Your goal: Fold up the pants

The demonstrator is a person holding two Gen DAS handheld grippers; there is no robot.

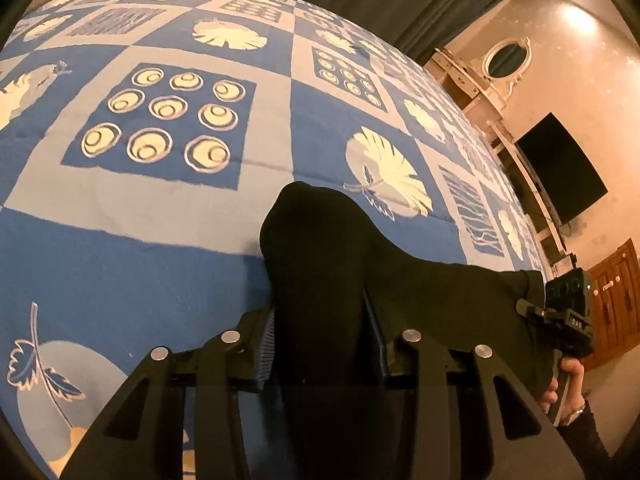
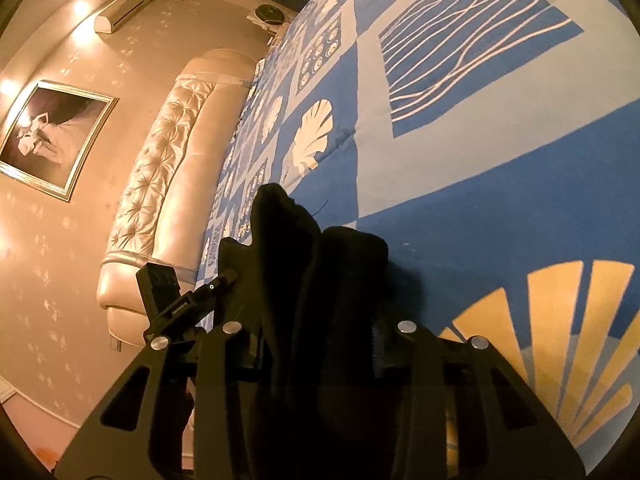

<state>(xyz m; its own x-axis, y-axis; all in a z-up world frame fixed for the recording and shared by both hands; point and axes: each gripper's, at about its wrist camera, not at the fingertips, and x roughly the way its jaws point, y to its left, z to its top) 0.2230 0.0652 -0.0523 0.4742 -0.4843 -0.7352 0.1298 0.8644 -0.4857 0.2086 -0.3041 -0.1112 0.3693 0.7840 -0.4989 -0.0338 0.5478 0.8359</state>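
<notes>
blue patterned bedspread (image 1: 160, 240) lying spread across the bed; tufted cream headboard (image 2: 160, 184) standing against wallpapered wall; framed picture (image 2: 52, 140) hanging beside it; air conditioner (image 2: 124, 8) sitting high; dark screen (image 1: 560, 168) hanging; oval mirror (image 1: 506, 58) hanging above.

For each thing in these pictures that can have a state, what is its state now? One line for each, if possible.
Black pants: bunched, lifted partly off the bed, held at two places.
Left tool: shut on the pants.
Right tool: shut on the pants.
Bedspread: spread flat, mostly smooth.
Wall screen: dark, apparently off.
Wooden door: closed.
</notes>
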